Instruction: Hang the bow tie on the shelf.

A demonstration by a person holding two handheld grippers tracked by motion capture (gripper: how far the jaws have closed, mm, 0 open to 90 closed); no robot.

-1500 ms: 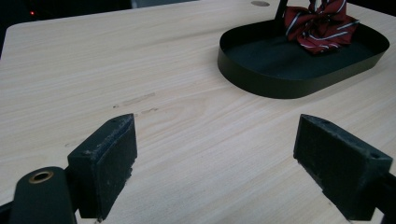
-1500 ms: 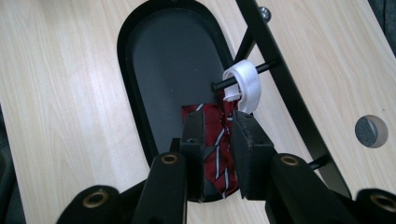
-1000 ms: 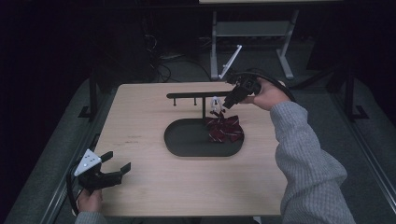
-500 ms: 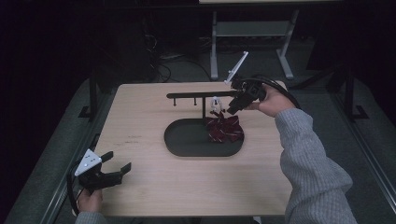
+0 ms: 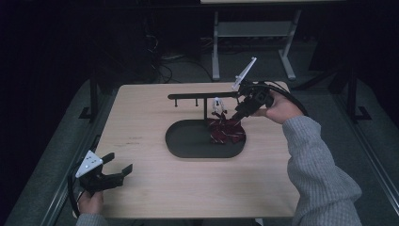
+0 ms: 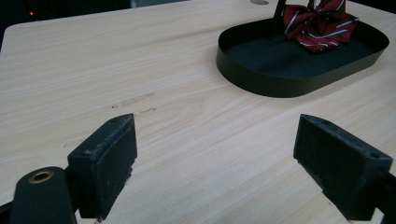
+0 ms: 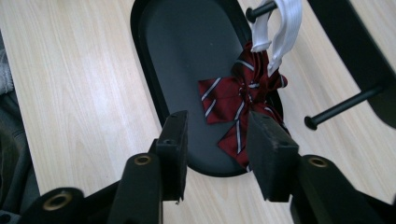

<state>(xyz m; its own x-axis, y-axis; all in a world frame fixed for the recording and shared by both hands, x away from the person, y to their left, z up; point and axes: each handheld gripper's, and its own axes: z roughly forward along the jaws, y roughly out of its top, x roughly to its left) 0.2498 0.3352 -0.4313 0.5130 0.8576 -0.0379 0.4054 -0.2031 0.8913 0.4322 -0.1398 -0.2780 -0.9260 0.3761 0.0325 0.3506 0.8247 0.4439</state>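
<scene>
A dark red striped bow tie (image 5: 226, 131) (image 7: 238, 107) (image 6: 317, 23) hangs by a white clip (image 5: 217, 104) (image 7: 280, 28) from a peg of the black rack (image 5: 197, 96). Its lower part rests in the black oval tray (image 5: 188, 141) (image 7: 187, 56) (image 6: 280, 70). My right gripper (image 5: 237, 114) (image 7: 217, 126) hovers just right of the tie, above the tray's right end. Its jaws have just been opening and stand apart with nothing between them. My left gripper (image 5: 117, 168) (image 6: 215, 135) rests open near the table's front left corner, over bare wood.
The rack's horizontal bar carries several short pegs (image 7: 341, 107) and stands on a post at the back of the tray. The wooden table (image 5: 141, 117) has free room left of and in front of the tray. Beyond the table are a metal stand (image 5: 254, 33) and cables.
The right gripper's jaws have spread wider, and the hand has shifted slightly right and down beside the bow tie. The bow tie stays hanging. The left gripper has not moved.
</scene>
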